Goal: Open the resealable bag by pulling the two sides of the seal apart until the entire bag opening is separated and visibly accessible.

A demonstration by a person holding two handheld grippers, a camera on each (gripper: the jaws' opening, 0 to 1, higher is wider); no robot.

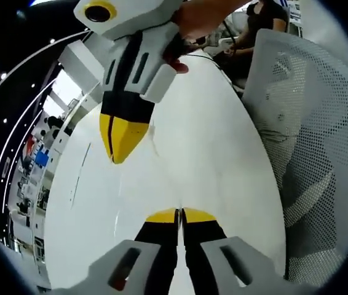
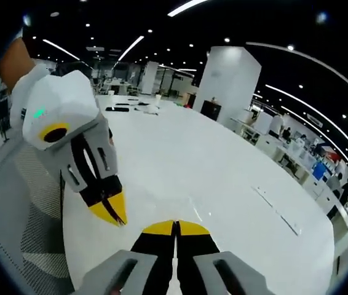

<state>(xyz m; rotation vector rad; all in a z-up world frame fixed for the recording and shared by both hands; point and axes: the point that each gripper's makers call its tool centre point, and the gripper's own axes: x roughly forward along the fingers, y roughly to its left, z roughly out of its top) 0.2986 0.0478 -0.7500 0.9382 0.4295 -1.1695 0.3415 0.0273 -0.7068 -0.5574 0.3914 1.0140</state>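
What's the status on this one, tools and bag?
Left tool shut, right tool shut, both above the white table. Bag too faint to confirm. Mesh chair beside the table.

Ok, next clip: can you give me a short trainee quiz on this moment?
1. True or false: the left gripper has its jaws spread wide apart.
2. What stands beside the table in the left gripper view? A) a mesh chair B) a sofa C) a fridge
3. Fill in: the right gripper has jaw tips coloured ___.

Key: 1 false, its jaws are shut together. 2 A. 3 yellow.
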